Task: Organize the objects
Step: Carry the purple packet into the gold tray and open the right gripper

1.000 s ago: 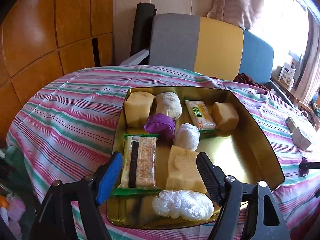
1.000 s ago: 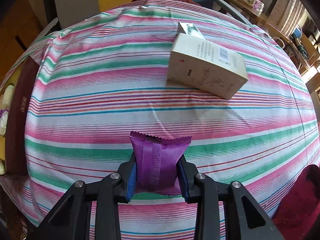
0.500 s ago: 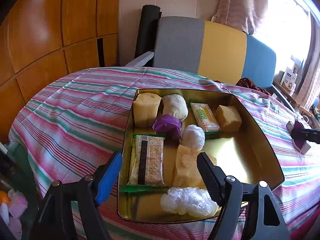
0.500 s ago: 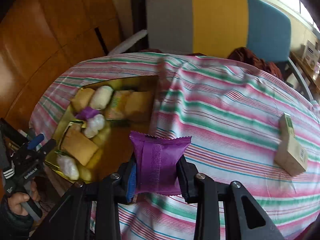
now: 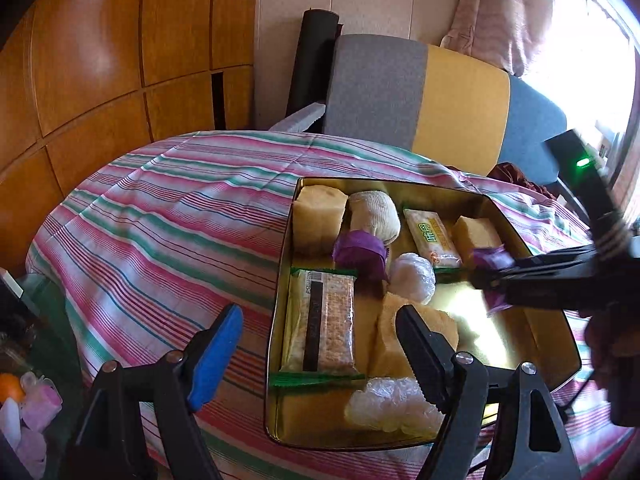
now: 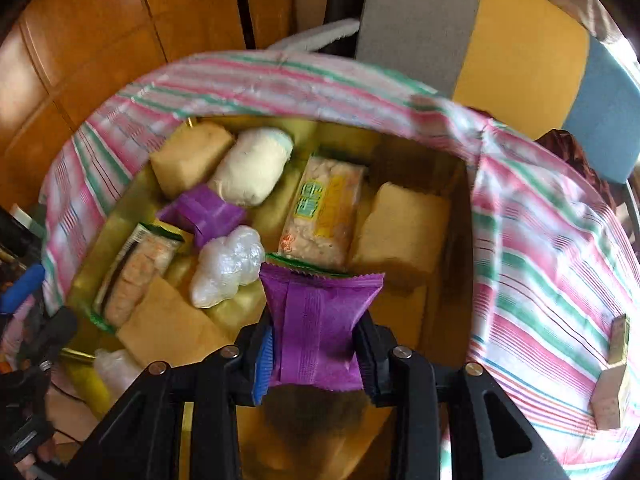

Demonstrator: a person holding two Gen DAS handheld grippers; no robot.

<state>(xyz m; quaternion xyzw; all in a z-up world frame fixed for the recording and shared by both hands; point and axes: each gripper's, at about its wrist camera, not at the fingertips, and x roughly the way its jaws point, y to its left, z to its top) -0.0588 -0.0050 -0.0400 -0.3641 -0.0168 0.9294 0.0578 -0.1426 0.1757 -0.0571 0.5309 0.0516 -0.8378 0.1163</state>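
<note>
A gold tin tray (image 5: pixel 277 320) on the striped cloth holds wrapped snacks: cake slices, a cracker packet (image 5: pixel 324 324), a white ball (image 5: pixel 412 278) and a purple packet (image 5: pixel 360 250). My right gripper (image 6: pixel 314 328) hangs over the tray's (image 6: pixel 460 264) open middle. Its pads press on a second purple packet (image 6: pixel 320 320), and its jaws are opening slightly. The left wrist view shows that gripper (image 5: pixel 488 276) reaching in from the right. My left gripper (image 5: pixel 318 314) hovers at the tray's near edge over the cracker packet. Its jaws are opening, with nothing gripped.
The striped tablecloth (image 5: pixel 168 224) drapes a round table. A grey, yellow and blue chair (image 5: pixel 416 96) stands behind it, beside a wood-panelled wall. A small cardboard box (image 6: pixel 610 384) lies on the cloth to the right of the tray. A gloved hand (image 5: pixel 612 360) holds the right gripper.
My right gripper carried the purple packet from above the bare cloth to above the tray, and has come into the left wrist view. The left gripper stayed near the tray's front edge.
</note>
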